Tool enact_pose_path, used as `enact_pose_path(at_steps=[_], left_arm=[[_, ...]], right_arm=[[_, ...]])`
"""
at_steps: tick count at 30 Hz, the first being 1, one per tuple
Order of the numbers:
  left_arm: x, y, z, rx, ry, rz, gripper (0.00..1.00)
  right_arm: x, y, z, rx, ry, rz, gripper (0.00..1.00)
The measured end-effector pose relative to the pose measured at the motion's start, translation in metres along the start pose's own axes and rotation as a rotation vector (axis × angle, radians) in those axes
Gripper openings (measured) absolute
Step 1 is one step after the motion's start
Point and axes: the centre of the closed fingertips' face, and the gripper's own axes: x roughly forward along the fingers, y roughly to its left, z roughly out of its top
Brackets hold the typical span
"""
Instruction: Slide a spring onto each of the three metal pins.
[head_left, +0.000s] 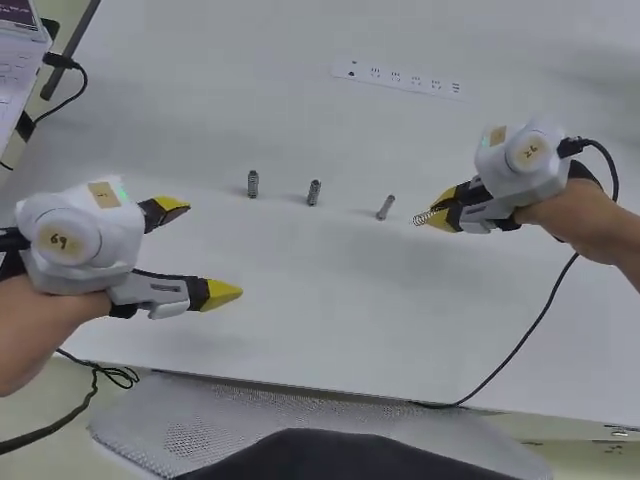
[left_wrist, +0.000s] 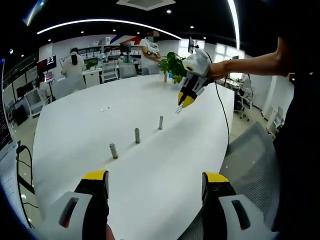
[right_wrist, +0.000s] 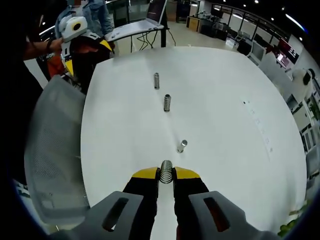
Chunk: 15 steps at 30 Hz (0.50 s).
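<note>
Just right of the bare pin (head_left: 385, 207), my right claw (head_left: 441, 214) pinches a spring (head_left: 426, 217); coming in tilted could knock that pin over.

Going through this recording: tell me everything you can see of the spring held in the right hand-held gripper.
The spring is a small, silvery coil of metal wire, clamped between the yellow tips of the right hand-held gripper. Its free end sticks out past the tips and points towards the bare pin, which it does not touch. It hangs above the white table, and only the gripper touches it.
</note>
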Motion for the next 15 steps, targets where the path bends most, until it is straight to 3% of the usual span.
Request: enact_pose_path(at_steps=[8,15], left_arm=[[-0.01,0.01,-0.006,-0.023,0.004,0.042,0.82],[-0.013,0.011,-0.006,-0.036,-0.001,0.054,0.84]], right_arm=[[0.006,-0.011,0.007,-0.003,0.004,0.004,0.09],[0.011,-0.02,0.006,0.0,0.023,0.006,0.09]])
